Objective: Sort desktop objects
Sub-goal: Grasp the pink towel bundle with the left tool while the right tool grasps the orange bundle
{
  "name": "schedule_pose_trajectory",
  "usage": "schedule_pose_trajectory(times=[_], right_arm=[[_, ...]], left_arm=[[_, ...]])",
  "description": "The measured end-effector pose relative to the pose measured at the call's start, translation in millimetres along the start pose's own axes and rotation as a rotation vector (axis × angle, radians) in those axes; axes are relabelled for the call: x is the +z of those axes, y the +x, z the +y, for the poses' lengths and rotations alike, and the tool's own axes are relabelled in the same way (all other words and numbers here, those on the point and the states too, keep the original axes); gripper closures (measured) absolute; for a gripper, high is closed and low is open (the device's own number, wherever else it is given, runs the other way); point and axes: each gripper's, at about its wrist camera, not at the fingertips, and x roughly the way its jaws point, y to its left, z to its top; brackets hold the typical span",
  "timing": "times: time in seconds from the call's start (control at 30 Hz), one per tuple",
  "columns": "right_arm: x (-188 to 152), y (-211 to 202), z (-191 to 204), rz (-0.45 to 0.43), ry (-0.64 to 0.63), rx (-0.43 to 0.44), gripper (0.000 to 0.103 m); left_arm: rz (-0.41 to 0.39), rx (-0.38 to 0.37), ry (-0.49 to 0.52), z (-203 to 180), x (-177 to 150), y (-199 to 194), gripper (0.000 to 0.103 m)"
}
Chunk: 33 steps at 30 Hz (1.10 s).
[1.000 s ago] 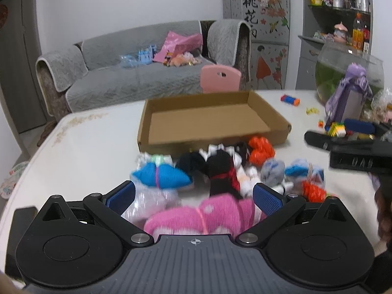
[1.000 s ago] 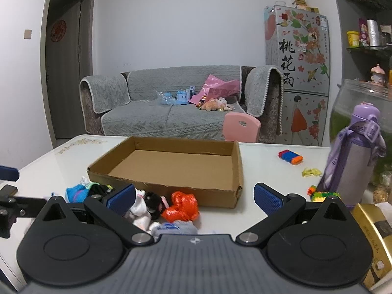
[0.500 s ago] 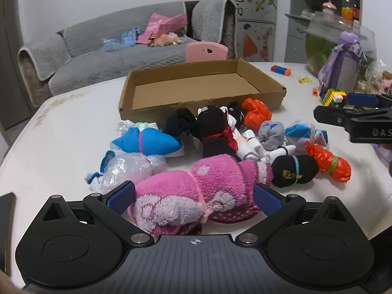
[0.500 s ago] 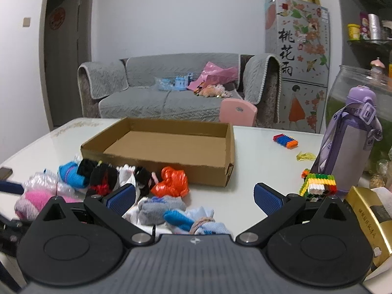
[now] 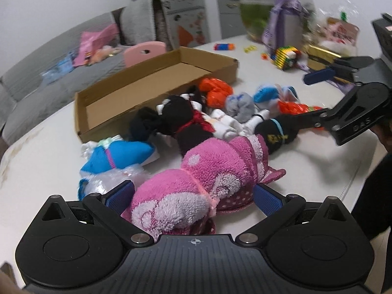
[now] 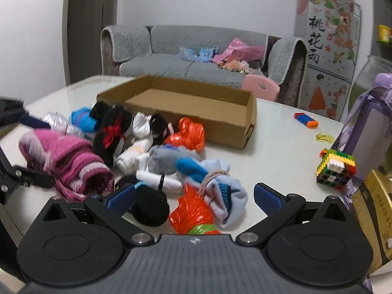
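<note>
A heap of rolled socks lies on the white table in front of an empty cardboard box [image 5: 156, 78] [image 6: 196, 103]. My left gripper [image 5: 193, 197] is open, its blue pads on either side of the near end of a pink fluffy sock bundle [image 5: 208, 178] [image 6: 66, 159]. My right gripper [image 6: 193, 196] is open too, low over an orange bundle [image 6: 193, 213], a black roll [image 6: 149, 205] and a blue-and-white sock [image 6: 220, 191]. The right gripper body [image 5: 355, 112] also shows at the right edge of the left wrist view.
A purple bottle [image 6: 367, 127], a multicoloured block cube [image 6: 335, 169] and a gold box [image 6: 377, 215] stand at the table's right. A small orange-and-blue toy [image 6: 306, 120] lies behind. A pink chair back [image 6: 262, 88] and a grey sofa [image 6: 196, 56] are beyond the table.
Both grippers have dropped and closed in on the sock heap. The left one now straddles the pink bundle; the right one has come down over the orange and black rolls.
</note>
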Motion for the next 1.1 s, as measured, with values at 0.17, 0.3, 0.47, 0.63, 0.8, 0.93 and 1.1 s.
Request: schedule_pose_trajectory(times=[0.17,0.3,0.47,0.63,0.8,0.93,1.1], right_arm=[[-5.8,8.7,4.0,0.047,-0.031,0.008,0.001],[-7.0,9.9,2.0,0.059,-0.02,0.01,0.001],[-8.5,4.1,-18.5,0.063,0.059,0.035,0.006],[-12.5,5.5,-29.4,0.086,0.082,0.031,0.017],[-14.0,11.6,-27.1,0.117,0.072,0.05,0.039],[-16.1,14.3,-24.4,0.134,0.045,0.057,0.053],[-16.6,10.7,-26.4,0.129,0.044,0.074,0.069]], left_arm=[[0.031,-0.057,0.116,-6.1,4.6,11.0,0.0],[0.056,-0.104,0.147,-2.7,7.7,15.5,0.0],[0.074,-0.151,0.229,-7.3,9.8,17.3,0.0],[0.084,-0.148,0.239,-11.3,11.9,28.2,0.0],[0.122,-0.151,0.234,-12.6,12.0,41.0,0.0],[0.116,-0.156,0.207,-10.6,11.2,41.9,0.001],[0.084,-0.118,0.166,-13.5,8.7,35.6,0.011]])
